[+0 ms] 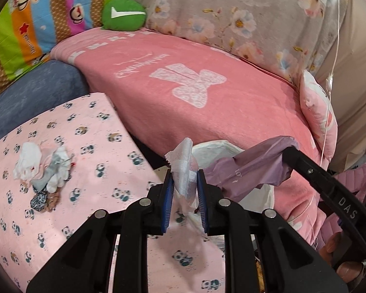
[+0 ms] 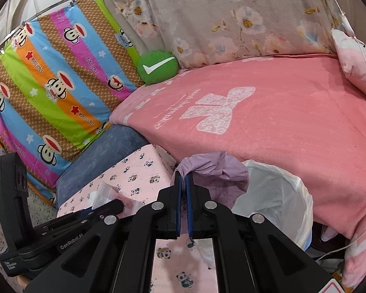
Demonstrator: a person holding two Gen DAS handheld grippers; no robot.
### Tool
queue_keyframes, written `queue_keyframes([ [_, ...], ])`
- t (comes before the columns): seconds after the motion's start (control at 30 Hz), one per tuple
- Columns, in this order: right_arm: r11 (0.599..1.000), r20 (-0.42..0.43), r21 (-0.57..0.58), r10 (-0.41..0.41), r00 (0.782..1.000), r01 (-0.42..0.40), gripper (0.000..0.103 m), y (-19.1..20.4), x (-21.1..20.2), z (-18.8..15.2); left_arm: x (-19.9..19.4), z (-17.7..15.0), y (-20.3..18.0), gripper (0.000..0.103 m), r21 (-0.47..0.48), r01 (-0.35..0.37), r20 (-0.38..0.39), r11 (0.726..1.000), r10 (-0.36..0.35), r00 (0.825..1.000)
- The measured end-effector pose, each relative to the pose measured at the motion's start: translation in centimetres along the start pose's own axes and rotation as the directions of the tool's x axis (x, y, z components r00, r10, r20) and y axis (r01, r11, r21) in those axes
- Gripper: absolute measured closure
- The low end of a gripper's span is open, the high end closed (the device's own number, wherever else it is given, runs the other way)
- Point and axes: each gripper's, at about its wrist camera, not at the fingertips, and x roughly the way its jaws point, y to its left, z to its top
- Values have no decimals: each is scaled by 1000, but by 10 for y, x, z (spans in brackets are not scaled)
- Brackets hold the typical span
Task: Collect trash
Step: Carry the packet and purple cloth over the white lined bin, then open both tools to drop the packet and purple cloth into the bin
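My left gripper point(image 1: 185, 178) is shut on a crumpled clear plastic bag point(image 1: 184, 168) that sticks up from between its blue pads. It shows again at the lower left of the right wrist view, where the left gripper point(image 2: 118, 205) holds the clear plastic bag point(image 2: 105, 193). My right gripper point(image 2: 183, 178) is shut on a purple plastic wrapper point(image 2: 217, 171). The purple wrapper point(image 1: 251, 168) hangs over the near rim of a bin with a white liner point(image 2: 280, 195). A pile of white and grey trash point(image 1: 44, 168) lies on the panda-print table cover point(image 1: 90, 127).
A pink blanket point(image 1: 207, 80) covers the bed just behind the bin point(image 1: 217, 147). A green round cushion point(image 2: 157, 67), a striped monkey-print pillow point(image 2: 56, 83) and a floral quilt point(image 2: 231, 19) lie further back. A blue cushion point(image 2: 105, 156) borders the table. A thin white cord point(image 1: 329, 97) hangs at the right.
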Motion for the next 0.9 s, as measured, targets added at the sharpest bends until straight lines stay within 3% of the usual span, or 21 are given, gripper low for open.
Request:
queue_keyframes([
  [0.53,996,-22,78,-47,999,49,95,-59,4,-4,39,1,-51,83,57,23,-70,998,-19,997],
  [0.57,996,-23,80,-48,999,50,91,-60,5,-5,41,1,-51,81,55,17,-74,998,-13,997],
  [0.73,995,-23,83,-48,999,50,90,-60,8,-5,41,0,-47,42,35,-23,-57,999,25,998],
  [0.9,996,-23,80,-49,999,50,83,-58,8,-7,40,0,-40,40,23,-38,-52,999,39,998],
])
